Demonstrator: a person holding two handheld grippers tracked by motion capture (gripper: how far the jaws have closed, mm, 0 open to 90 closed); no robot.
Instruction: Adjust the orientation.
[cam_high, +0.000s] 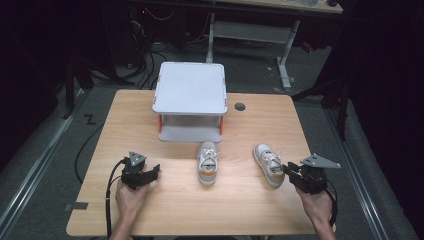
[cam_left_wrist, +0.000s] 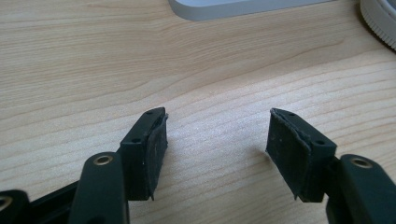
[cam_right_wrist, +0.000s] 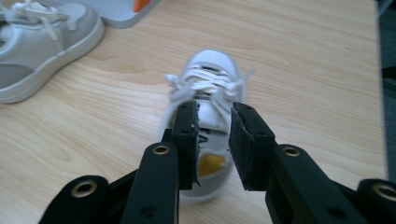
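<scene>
Right tongs stand narrow over the heel of the right shoe, pads straddling the collar with a gap showing, so not clamped yet; that shoe sits near the counter's right edge, the other shoe mid-counter in front of the rack. Left tongs are wide and empty above bare wood near the front-left corner. Risk: a thin bite on the soft collar or a lace could let the shoe swing or slip on the lift.
</scene>
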